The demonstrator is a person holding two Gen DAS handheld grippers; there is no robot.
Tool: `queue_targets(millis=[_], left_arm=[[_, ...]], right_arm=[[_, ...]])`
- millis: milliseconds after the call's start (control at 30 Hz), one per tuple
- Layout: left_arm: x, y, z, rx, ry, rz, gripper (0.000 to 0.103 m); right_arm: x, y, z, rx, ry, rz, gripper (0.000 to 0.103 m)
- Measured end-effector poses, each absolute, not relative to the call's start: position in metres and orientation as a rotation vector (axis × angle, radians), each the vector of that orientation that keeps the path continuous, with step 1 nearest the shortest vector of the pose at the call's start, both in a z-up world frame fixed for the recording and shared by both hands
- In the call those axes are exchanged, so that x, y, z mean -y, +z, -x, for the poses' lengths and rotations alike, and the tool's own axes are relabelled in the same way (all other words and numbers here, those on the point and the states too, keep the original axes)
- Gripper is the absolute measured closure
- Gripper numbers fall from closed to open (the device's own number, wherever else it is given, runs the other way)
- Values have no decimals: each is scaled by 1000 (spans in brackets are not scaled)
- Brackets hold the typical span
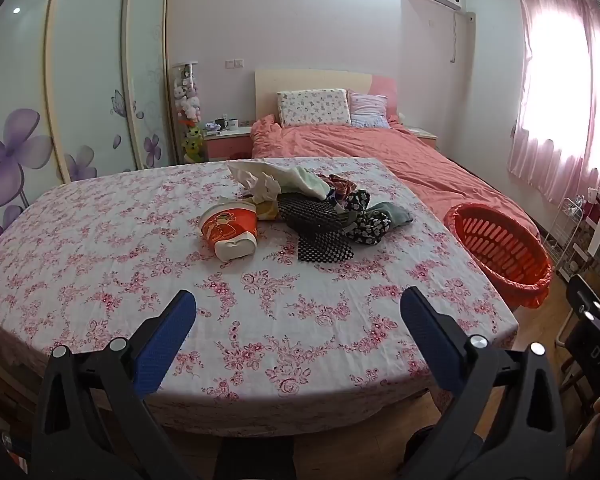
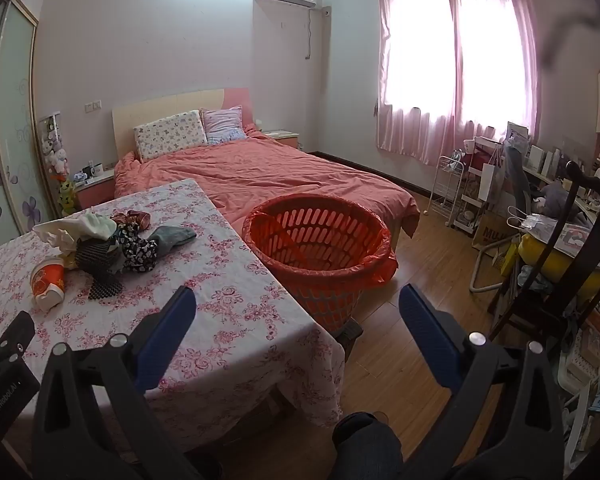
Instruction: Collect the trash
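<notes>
A red and white paper cup [image 1: 229, 232] lies on its side on the floral tablecloth [image 1: 140, 280], next to a pile of crumpled paper, cloth and black mesh [image 1: 320, 208]. The cup [image 2: 47, 284] and the pile [image 2: 112, 240] also show in the right wrist view. An orange basket lined with a red bag [image 1: 504, 252] stands on the floor at the table's right side [image 2: 320, 248]. My left gripper [image 1: 298, 312] is open and empty above the table's near edge. My right gripper [image 2: 298, 308] is open and empty, between the table corner and the basket.
A bed with a salmon cover [image 2: 268, 176] stands behind the table. A wardrobe with flower doors [image 1: 60, 120] is on the left. A dark chair [image 2: 556, 264], a white rack [image 2: 452, 192] and cluttered shelves fill the right side. Wooden floor [image 2: 412, 280] lies around the basket.
</notes>
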State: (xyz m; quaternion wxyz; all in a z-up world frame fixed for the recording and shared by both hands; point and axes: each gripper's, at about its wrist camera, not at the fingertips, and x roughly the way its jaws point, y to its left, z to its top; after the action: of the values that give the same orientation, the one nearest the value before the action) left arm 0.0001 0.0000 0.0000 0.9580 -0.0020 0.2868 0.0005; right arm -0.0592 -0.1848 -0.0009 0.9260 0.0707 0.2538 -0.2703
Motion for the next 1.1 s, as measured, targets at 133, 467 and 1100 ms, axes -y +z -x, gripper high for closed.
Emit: queue_targets(millis=[133, 467, 1100], left_arm=[[0, 0, 0, -581, 1, 5, 2], [1, 1, 1, -581, 3, 5, 2], [1, 0, 1, -585, 0, 6, 2]], right_arm=[[185, -1, 59, -521, -554, -146, 4], [185, -1, 58, -521, -556, -144, 4], [184, -1, 56, -524, -554, -143, 4]])
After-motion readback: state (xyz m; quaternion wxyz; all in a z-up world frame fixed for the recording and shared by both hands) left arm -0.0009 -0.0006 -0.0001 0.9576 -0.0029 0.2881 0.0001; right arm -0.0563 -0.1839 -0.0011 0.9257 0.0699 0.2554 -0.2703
